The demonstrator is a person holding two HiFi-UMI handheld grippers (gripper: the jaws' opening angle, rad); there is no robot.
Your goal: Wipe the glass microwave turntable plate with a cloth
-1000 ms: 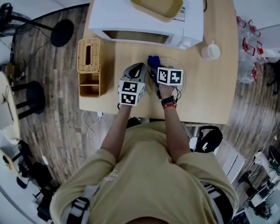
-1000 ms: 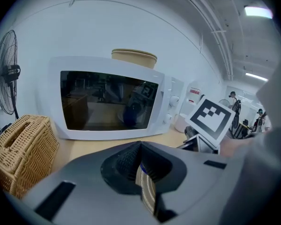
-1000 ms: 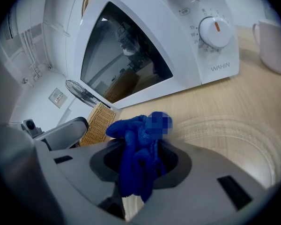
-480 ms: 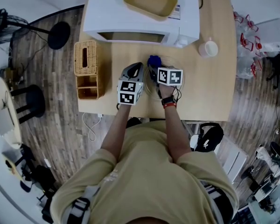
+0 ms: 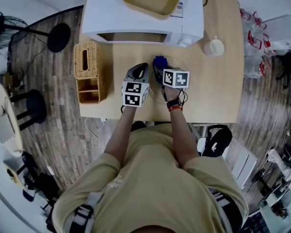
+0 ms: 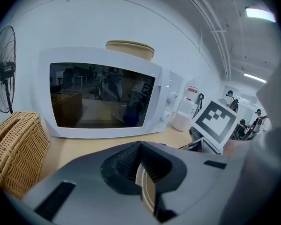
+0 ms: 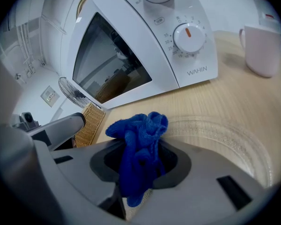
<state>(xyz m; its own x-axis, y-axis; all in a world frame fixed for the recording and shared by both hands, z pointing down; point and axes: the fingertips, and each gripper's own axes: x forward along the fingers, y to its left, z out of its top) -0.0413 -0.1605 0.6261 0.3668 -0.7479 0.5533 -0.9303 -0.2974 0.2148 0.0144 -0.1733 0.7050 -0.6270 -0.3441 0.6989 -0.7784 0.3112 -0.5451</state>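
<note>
Since the head view looks steeply down, the wicker basket (image 5: 89, 72) sits clear at the counter's (image 5: 218, 96) left edge. Its lower compartment's contents can't be made out. In the left claw's view only a corner of the weave shows, cut by the frame. A fan (image 6: 4, 74) is half cut off at that view's left.

Microwave (image 5: 143, 13) runs along the rear edge, door shut. Its glass is dark w/ reflections, so the inside is hard to read. A tan tray (image 5: 150, 0) rests on top.

Left claw (image 6: 141, 170) is near the counter's middle, front of the microwave. It's pinched on the rim of the glass plate (image 7: 225, 135); only a pale sliver of that rim shows btwn the pads. From the head view the marker cube covers the grip itself.

The plate lies flat on the counter, mid-front, just beside and under both claws. Being clear, it's nearly lost vs. the wood from above. Only its patterned rim arc shows in the right claw's view, and the rest is hidden by the claw body.

Right claw (image 7: 140, 168), just right of the left one, is pressed onto the blue cloth (image 7: 138, 144). The cloth bunches up above the pads and hangs below them, over the plate's near side. Whether it touches the glass can't be told.

White mug (image 5: 213, 46) stands near the rear-right corner, just right of the microwave, well apart from the plate. It's cut by the frame in the right claw's view.
</note>
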